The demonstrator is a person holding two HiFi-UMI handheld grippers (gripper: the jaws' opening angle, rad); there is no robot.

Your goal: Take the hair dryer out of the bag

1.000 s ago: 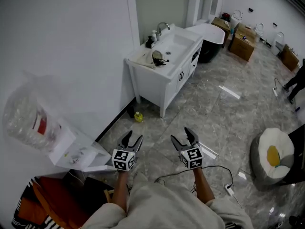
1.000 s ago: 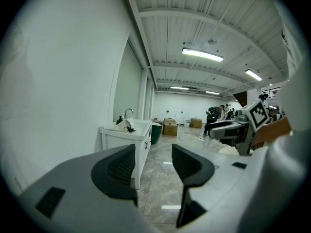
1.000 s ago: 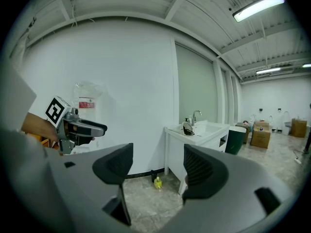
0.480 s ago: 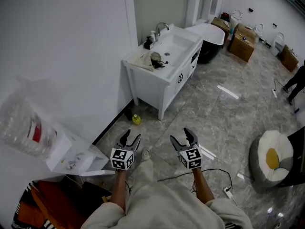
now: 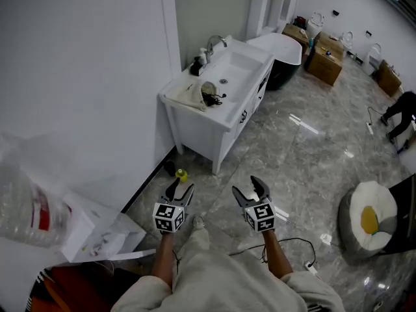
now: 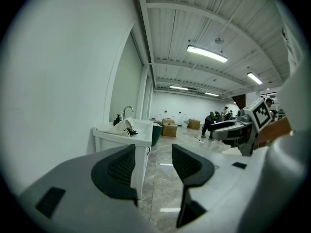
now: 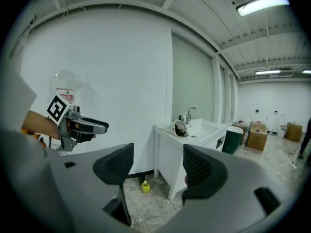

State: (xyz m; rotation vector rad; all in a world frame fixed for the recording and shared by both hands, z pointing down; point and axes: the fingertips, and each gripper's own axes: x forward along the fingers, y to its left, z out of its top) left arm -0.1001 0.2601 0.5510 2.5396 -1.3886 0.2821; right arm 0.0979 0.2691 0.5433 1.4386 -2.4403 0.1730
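Head view: left tongs point(image 5: 181, 186) and right tongs point(image 5: 247, 186) both gape wide, empty, above glossy marbled floor point(image 5: 305, 161); limp cream bag point(image 5: 187, 95), hair dryer point(image 5: 208, 90) at its mouth, lies on the white vanity surface point(image 5: 214, 119) well ahead.

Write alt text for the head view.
The left gripper and right gripper are held open and empty above a grey marble floor. Ahead, a white sink cabinet stands against the wall with a pale bag on its top.
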